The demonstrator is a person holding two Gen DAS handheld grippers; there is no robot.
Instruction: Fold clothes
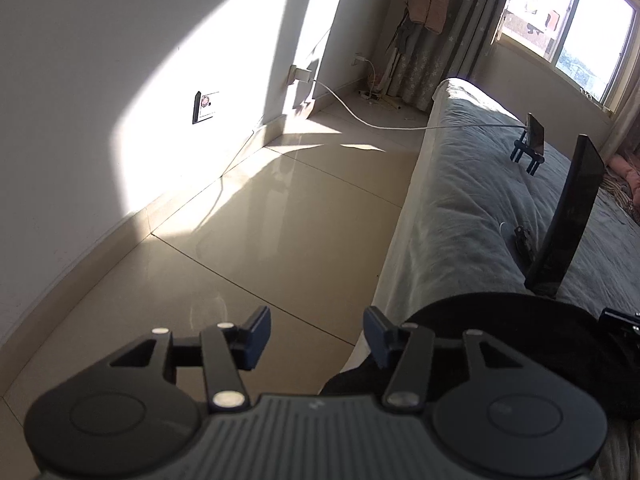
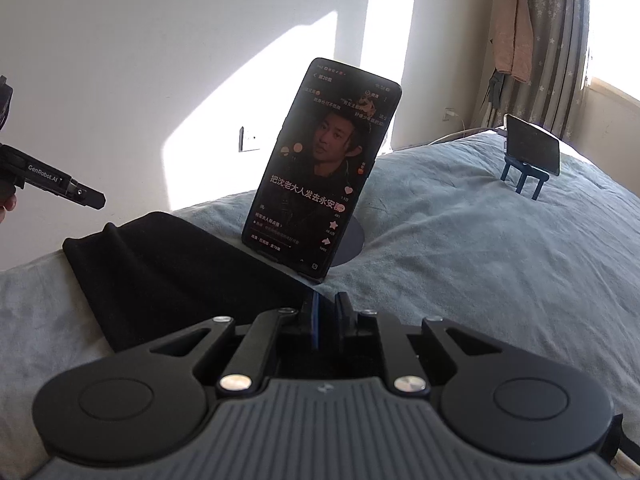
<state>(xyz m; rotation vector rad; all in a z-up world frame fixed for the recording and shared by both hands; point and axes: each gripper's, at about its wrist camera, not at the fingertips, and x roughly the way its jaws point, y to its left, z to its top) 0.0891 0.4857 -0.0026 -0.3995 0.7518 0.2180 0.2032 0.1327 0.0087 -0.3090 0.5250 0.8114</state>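
Left hand-held gripper (image 1: pixel 316 336) spread, empty; right hand-held gripper (image 2: pixel 326 316) nearly pressed together, holding nothing visible. Risk: dragging the folded black knit garment (image 2: pixel 168 276) may topple the propped black smartphone (image 2: pixel 324 168) at its 2 o'clock.

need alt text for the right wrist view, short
The right gripper, jaws nearly together with nothing visibly between them, hangs over a black cloth folded on a grey-blue bed. A phone with a lit screen stands propped just beyond the cloth, a second phone on a stand farther back, and the left gripper enters from the left edge.
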